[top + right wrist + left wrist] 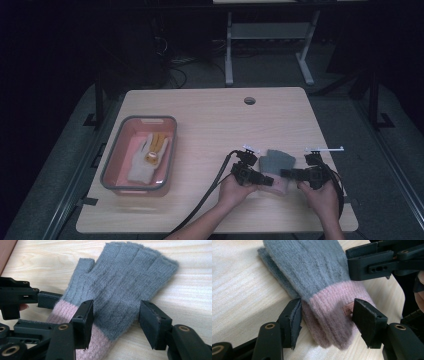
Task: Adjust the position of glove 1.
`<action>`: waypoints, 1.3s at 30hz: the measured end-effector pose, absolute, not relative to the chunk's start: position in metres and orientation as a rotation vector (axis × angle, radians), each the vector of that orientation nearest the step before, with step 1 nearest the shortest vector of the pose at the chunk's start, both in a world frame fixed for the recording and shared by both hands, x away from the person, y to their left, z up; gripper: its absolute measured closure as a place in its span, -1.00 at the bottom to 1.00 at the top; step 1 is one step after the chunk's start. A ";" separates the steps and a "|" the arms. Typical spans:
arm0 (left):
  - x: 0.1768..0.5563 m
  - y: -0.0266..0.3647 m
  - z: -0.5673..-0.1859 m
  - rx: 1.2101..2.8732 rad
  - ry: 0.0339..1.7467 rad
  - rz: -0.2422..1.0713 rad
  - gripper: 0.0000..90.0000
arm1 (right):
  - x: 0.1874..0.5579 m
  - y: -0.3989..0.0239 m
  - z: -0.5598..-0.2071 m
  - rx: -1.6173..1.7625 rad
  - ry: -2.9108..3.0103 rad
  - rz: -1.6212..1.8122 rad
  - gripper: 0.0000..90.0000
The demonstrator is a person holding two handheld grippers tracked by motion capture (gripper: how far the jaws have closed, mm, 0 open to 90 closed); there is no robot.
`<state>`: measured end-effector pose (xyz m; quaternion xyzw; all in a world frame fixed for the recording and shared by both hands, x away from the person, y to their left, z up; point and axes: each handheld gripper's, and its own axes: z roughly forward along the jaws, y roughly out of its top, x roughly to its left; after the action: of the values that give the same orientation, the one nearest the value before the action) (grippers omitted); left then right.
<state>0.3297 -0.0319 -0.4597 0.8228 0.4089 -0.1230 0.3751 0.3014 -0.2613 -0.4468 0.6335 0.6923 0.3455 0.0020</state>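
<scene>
A fingerless knit glove (276,161), grey with a pink cuff, lies flat on the wooden table (210,125) near its front right. My left gripper (328,317) comes in from the left and straddles the pink cuff (332,307). Its pads sit close against the cuff's two sides, and the knit is not squeezed. My right gripper (115,317) reaches in from the right over the grey palm (120,290). One of its pads rests above the knit and the other stands off the glove's edge, so it is open. Each gripper is held by a hand.
A grey-rimmed pink tub (112,165) stands at the table's left with a white and yellow glove (145,160) inside it. A cable hole (249,100) sits near the far edge. Cables trail from both grippers toward the front edge.
</scene>
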 end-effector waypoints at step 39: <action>0.340 -0.022 -0.471 1.985 1.132 -0.482 0.20 | 0.302 -0.275 -0.476 2.272 2.047 1.459 0.66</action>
<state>0.3403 -0.0225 -0.4713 0.7818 0.4457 -0.1900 0.3924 0.3017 -0.2752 -0.4757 0.6654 0.5995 0.4273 -0.1232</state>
